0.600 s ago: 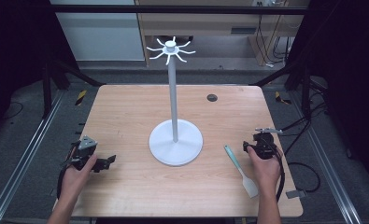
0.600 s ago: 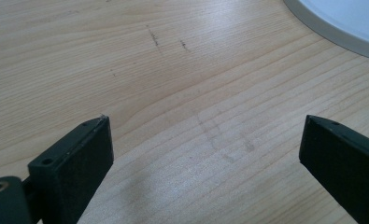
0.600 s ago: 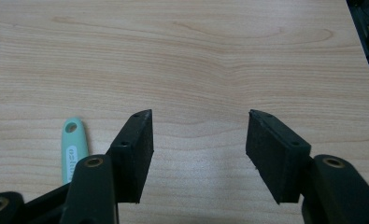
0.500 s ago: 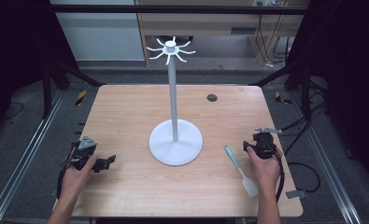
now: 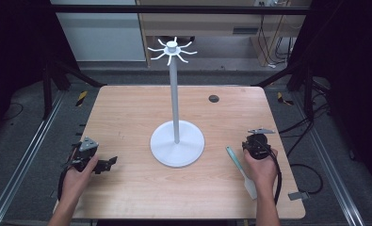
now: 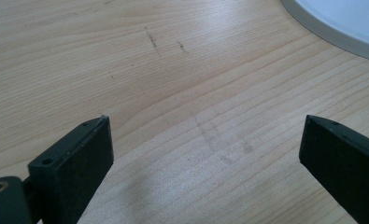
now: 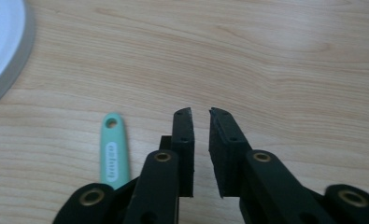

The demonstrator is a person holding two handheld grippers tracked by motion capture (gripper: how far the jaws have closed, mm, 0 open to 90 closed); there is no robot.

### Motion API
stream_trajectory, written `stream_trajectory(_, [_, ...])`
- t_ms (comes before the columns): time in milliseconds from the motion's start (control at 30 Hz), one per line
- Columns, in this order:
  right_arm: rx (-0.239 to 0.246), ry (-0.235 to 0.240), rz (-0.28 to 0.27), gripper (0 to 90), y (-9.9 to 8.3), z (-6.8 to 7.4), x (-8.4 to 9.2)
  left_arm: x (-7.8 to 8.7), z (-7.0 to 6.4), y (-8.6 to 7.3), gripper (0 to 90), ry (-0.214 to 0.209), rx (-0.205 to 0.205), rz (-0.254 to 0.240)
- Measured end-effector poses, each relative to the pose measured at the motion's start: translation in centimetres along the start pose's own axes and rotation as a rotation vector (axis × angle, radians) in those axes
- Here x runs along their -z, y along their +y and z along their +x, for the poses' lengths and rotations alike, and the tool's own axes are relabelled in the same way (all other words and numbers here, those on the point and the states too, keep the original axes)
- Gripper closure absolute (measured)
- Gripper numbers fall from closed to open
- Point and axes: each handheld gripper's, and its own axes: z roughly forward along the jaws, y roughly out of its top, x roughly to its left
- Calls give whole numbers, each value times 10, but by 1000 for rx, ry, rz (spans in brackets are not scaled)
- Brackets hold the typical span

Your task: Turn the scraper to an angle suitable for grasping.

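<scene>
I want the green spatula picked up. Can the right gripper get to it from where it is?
Probably yes. The spatula lies flat on the table just beside the right gripper, with nothing between them. The jaws are nearly shut, so they would need to open first.

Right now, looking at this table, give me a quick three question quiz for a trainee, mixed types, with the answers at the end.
1. True or false: the left gripper has its jaws spread wide over bare wood.
2. Which item lies nearest the right gripper? A) black disc B) green-handled spatula C) white stand
3. Fill in: the spatula's handle tip points toward the stand's round ____.

Key: 1 true; 2 B; 3 base.
</scene>
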Motion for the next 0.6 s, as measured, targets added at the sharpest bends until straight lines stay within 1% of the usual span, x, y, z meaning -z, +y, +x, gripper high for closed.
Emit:
stream_trajectory(133, [29, 23, 23, 871, 2, 8, -4, 0, 0, 0, 27, -2, 1, 1])
stream_trajectory(200, [32, 28, 32, 881, 2, 9, -5, 0, 0, 0, 26, -1, 1, 0])
stream_trajectory(233, [46, 44, 51, 892, 2, 12, -8, 0, 0, 0, 27, 0, 1, 1])
stream_trajectory(333, [67, 70, 76, 900, 2, 17, -12, 0, 0, 0, 26, -2, 1, 2])
stream_trajectory(367, [67, 70, 76, 900, 2, 17, -12, 0, 0, 0, 26, -2, 1, 2])
stream_trajectory(467, [77, 89, 101, 900, 2, 21, -16, 0, 0, 0, 27, -4, 3, 0])
stream_trajectory(600, [84, 103, 110, 900, 1, 23, -18, 0, 0, 0, 27, -3, 2, 2])
